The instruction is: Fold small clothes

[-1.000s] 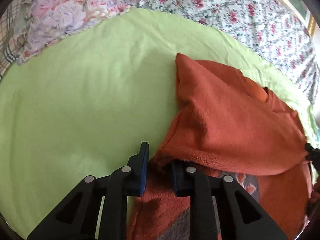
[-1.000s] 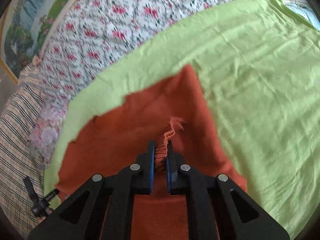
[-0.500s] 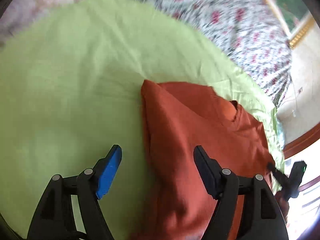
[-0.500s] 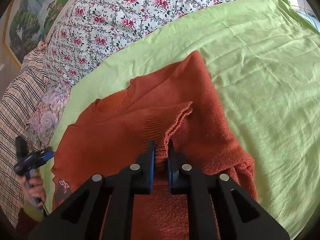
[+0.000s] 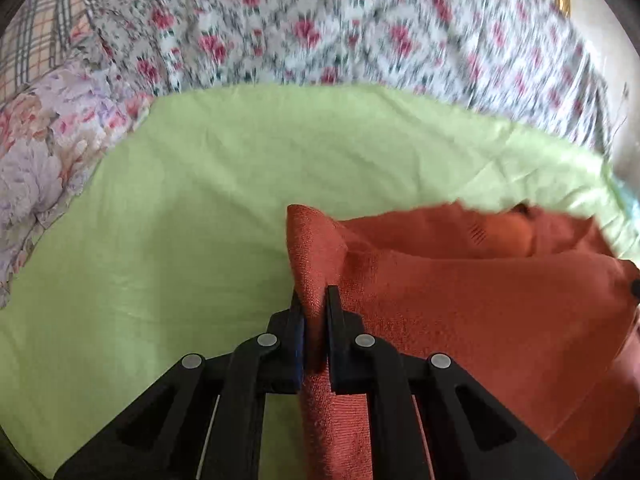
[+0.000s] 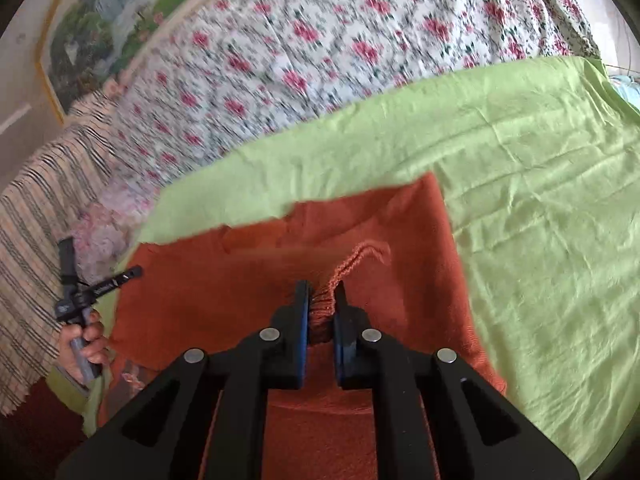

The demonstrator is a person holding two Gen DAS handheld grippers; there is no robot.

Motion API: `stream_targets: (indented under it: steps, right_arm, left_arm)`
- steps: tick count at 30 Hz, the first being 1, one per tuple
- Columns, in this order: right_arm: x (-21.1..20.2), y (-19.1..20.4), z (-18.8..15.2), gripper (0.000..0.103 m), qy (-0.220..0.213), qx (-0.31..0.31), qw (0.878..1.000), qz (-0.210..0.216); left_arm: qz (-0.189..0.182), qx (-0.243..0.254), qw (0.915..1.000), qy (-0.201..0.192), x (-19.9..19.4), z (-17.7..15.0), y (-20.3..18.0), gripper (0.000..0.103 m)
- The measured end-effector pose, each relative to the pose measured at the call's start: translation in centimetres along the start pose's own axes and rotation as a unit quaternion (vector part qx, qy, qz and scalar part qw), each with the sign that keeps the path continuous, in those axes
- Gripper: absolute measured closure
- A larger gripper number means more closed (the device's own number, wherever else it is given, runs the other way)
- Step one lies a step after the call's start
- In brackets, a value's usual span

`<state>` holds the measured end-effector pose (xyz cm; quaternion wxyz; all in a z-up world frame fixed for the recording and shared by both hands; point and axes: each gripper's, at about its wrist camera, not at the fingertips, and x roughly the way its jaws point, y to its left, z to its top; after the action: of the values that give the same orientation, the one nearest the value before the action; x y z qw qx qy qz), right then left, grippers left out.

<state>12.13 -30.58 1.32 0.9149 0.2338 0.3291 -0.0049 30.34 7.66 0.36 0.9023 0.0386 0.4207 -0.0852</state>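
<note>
Where the rust-orange knitted sweater [image 5: 460,312] lies on the light green bed sheet [image 5: 180,240], both grippers pinch it: left gripper [image 5: 314,304] clamped on a raised side fold, right gripper [image 6: 322,300] clamped on a bunched ribbed edge. Floral patterned cloth [image 6: 320,40] beyond.

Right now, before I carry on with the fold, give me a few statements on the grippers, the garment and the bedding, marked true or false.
1. The left gripper is shut on a fold of the rust-orange knitted sweater. True.
2. The right gripper is open and empty. False: it pinches a ribbed edge of the sweater.
3. The sweater lies on a light green sheet. True.
4. The bedding behind the sheet is plain blue. False: it is a white cover with red flowers.
</note>
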Motion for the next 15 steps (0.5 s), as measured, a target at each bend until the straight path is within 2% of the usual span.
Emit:
stream_targets:
  steps: [3,5,7,9,12,13,15]
  right_arm:
    - [2.8,-1.2,-0.8,0.092,0.055,0.015,0.998,-0.018]
    - [3.2,-1.4,-1.3,0.092,0.066,0.016,0.997,-0.021]
    - [3.0,-1.1,-1.4,0.092,0.07,0.01,0.997,-0.025]
    - [2.5,-1.2,-1.2,0.087,0.069,0.017,0.997,-0.033]
    - [0.6,-1.5,-1.2,0.087,0.048,0.027,0.998,-0.043]
    - [0.0,-1.6,-1.1,0.087,0.039,0.029,0.998,-0.042]
    - [-1.1,-1.1,-1.2,0.086,0.016,0.027,0.999,-0.022]
  left_arm:
    - [0.022,0.024,0.9992,0.023,1.9,-0.6,-0.4,0.096]
    - [0.024,0.028,0.9989,0.031,2.1,-0.8,-0.2,0.094]
    - [0.02,0.01,0.9986,0.048,1.8,-0.7,0.7,0.086]
    - [0.007,-0.012,0.9982,0.058,0.6,-0.9,1.6,0.085]
    - [-0.015,-0.028,0.9985,0.043,-3.5,-2.5,1.9,0.083]
    - [-0.029,-0.03,0.9984,0.039,-5.1,-3.7,1.7,0.08]
    - [-0.025,-0.026,0.9987,0.036,-6.7,-5.2,1.3,0.075]
